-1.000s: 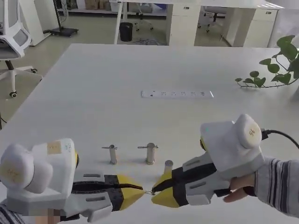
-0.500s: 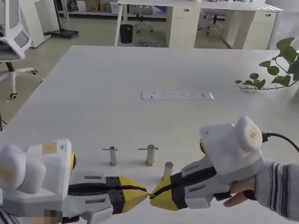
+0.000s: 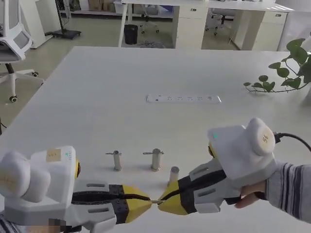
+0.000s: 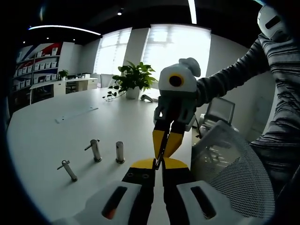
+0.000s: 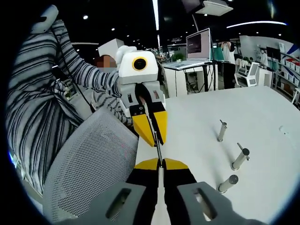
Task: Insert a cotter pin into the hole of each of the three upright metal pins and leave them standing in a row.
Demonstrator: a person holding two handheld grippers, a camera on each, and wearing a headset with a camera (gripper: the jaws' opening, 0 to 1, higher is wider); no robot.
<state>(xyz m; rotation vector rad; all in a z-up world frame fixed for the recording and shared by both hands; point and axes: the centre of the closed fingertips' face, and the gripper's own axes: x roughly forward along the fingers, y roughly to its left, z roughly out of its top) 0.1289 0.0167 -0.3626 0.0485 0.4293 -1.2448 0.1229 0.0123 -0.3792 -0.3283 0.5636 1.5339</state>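
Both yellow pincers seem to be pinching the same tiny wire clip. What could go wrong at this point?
1. The thin cotter pin is pinched between the tips of the left gripper and right gripper. An uneven pull could bend it, or it could slip out and fall.
2. The bare metal pin stands upright just beyond the right gripper. A nudge could topple it, perhaps into the fitted pin beside it.

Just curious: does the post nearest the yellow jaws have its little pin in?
Out: nearest post has a bare top; left post and middle post carry crosspieces.
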